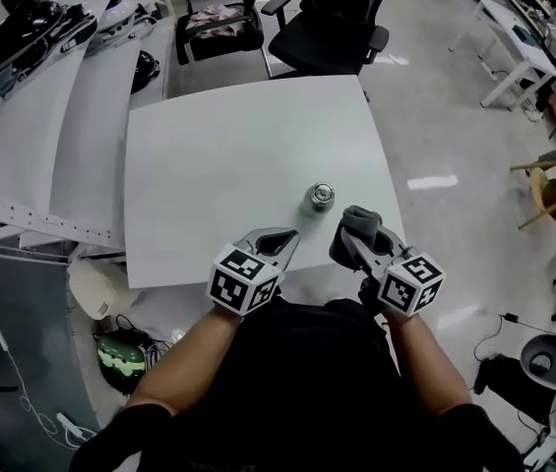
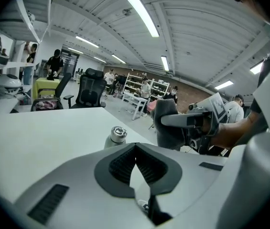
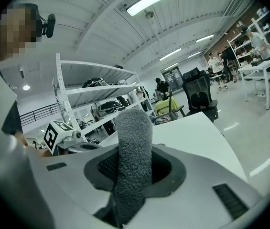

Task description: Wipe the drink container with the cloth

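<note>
A small metal drink container (image 1: 320, 198) with a silver cap stands upright on the white table (image 1: 218, 155), near its front edge; it also shows in the left gripper view as the drink container (image 2: 116, 137). My left gripper (image 1: 283, 237) is shut with nothing between its jaws, just front-left of the container. My right gripper (image 1: 353, 239) is shut on a folded grey cloth (image 1: 358, 228), front-right of the container. The cloth (image 3: 133, 156) sticks up between the right jaws. From the left gripper view, the cloth (image 2: 167, 127) hangs in the right gripper (image 2: 170, 120).
Two black office chairs (image 1: 329, 20) stand behind the table. White shelving (image 1: 31, 136) with dark gear runs along the left. On the floor at the left lie a helmet-like object (image 1: 122, 354) and cables. More furniture stands at the right.
</note>
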`<state>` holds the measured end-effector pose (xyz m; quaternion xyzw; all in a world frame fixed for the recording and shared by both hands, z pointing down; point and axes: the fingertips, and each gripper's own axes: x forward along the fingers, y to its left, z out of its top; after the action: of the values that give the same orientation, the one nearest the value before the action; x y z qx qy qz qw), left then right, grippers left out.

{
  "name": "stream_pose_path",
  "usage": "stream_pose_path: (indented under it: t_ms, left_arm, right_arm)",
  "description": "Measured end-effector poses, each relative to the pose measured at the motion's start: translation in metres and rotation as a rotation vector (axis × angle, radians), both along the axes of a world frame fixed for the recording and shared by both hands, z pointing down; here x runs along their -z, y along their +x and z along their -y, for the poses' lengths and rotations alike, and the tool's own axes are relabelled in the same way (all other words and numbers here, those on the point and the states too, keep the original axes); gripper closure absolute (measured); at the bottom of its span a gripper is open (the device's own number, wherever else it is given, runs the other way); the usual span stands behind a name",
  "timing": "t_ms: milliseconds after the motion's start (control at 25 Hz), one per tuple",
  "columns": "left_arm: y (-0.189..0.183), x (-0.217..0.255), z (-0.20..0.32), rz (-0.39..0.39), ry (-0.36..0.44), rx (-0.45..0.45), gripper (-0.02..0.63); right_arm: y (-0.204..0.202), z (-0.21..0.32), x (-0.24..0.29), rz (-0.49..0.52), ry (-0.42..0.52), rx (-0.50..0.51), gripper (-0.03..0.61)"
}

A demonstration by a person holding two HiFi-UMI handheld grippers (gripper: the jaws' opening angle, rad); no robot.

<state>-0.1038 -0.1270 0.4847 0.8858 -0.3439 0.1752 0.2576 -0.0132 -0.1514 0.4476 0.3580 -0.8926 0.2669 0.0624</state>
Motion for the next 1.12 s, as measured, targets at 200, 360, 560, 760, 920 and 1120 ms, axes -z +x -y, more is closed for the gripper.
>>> stream_pose_path:
  t_ms: [200, 360, 560, 760, 920, 1120]
  left_arm:
    - [0.005, 0.011, -0.009, -0.004, 0.029, 0.059, 0.598]
    - [0.024, 0.019, -0.015, -0.015, 0.050, 0.129, 0.598]
    - [0.062, 0.022, -0.036, 0.015, 0.069, 0.183, 0.597]
    - [0.092, 0.022, -0.067, 0.038, 0.074, 0.267, 0.597]
    - [0.121, 0.029, -0.090, 0.037, 0.088, 0.300, 0.597]
    - [0.149, 0.040, -0.118, 0.033, 0.107, 0.340, 0.597]
  right_arm:
    - [0.003, -0.006, 0.006, 0.015, 0.008, 0.066, 0.468]
    - [0.023, -0.018, 0.012, 0.060, -0.006, 0.126, 0.469]
    - [0.051, -0.050, 0.021, 0.057, 0.054, 0.242, 0.469]
    - [0.089, -0.074, 0.018, 0.022, 0.059, 0.263, 0.469]
    - [0.124, -0.092, 0.023, 0.056, 0.039, 0.264, 0.469]
    - [0.147, -0.114, 0.023, 0.071, 0.053, 0.303, 0.469]
